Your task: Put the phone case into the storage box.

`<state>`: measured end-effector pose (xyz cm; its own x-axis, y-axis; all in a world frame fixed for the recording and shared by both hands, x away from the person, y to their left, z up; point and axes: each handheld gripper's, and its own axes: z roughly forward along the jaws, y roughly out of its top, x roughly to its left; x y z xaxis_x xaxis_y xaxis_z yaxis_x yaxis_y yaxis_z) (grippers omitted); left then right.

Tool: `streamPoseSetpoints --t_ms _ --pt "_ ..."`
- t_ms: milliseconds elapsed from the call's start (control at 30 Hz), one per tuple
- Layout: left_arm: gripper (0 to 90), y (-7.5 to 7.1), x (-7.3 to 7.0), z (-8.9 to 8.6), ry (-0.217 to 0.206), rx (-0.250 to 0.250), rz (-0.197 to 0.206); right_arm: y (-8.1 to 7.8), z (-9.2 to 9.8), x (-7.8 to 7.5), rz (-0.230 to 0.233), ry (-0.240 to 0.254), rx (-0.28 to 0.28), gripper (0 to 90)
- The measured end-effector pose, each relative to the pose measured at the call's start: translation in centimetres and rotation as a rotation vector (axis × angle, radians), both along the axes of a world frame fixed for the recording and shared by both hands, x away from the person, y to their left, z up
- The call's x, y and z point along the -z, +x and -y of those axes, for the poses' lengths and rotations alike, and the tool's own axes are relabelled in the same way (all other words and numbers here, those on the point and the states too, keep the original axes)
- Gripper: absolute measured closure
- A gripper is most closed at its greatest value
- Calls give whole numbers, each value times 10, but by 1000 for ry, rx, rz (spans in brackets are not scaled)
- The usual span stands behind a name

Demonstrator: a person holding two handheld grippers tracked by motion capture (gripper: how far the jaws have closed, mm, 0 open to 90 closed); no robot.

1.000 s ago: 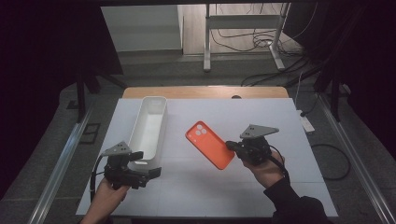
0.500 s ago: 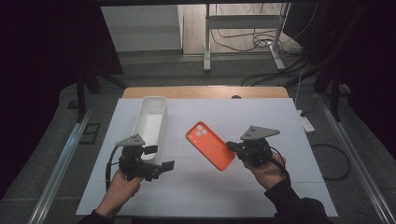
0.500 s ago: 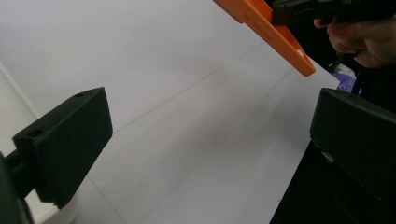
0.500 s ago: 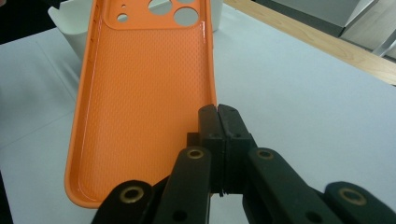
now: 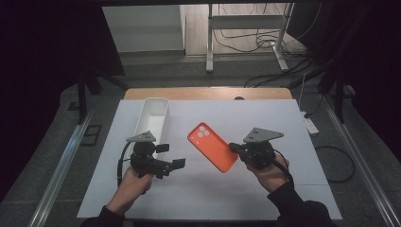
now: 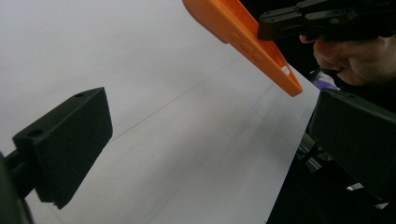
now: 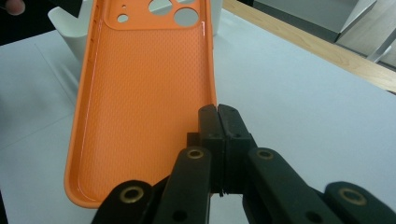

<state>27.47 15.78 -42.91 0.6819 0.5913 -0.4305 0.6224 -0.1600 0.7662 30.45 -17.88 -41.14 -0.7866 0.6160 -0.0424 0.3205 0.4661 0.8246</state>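
Right gripper [image 5: 235, 148] pinching long edge of orange phone case [image 5: 212, 146], lifted over desk [image 5: 283, 118] middle. Left gripper [image 5: 173, 156] spread, empty, near front-left edge.

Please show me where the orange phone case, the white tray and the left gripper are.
orange phone case [image 5: 212, 147]: high view, middle of its back.
white tray [image 5: 161, 101]: high view, far rim.
left gripper [image 5: 173, 158]: high view, midway between its open jaw tips.
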Motion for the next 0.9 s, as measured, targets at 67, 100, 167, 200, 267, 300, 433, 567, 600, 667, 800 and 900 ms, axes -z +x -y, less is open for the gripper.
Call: streamPoseSetpoints --t_ms 67,100,167,200,267,300,433,567,600,667,800,900 --pt "1 2 0 3 -2 8 -6 0 -1 0 -1 1 0 886" --pt "1 3 0 6 -2 11 -12 -1 -1 0 -2 1 0 886" --pt "0 5 1 9 2 21 -14 -1 -2 1 0 0 -2 886" --pt "1 6 1 10 -3 21 -19 -1 -2 1 2 0 -3 886" --pt "1 9 1 14 -11 28 -31 -2 -3 1 4 0 -6 886" --pt "1 9 1 14 -11 28 -31 -2 -3 1 4 0 -6 886" --pt "1 14 2 20 -34 38 -55 -3 -5 1 12 -1 -8 886" --pt "1 19 3 28 -48 49 -80 -4 -6 2 17 -2 -11 886" --pt "1 20 3 29 -49 51 -83 -4 -6 2 20 -2 -12 886" --pt "1 21 3 31 -56 54 -92 -4 -7 2 20 -1 -13 886" --pt "2 25 4 37 -66 55 -115 -6 -8 2 26 1 -18 886" --pt "5 29 5 40 -86 54 -136 -7 -9 1 33 -2 -21 886"
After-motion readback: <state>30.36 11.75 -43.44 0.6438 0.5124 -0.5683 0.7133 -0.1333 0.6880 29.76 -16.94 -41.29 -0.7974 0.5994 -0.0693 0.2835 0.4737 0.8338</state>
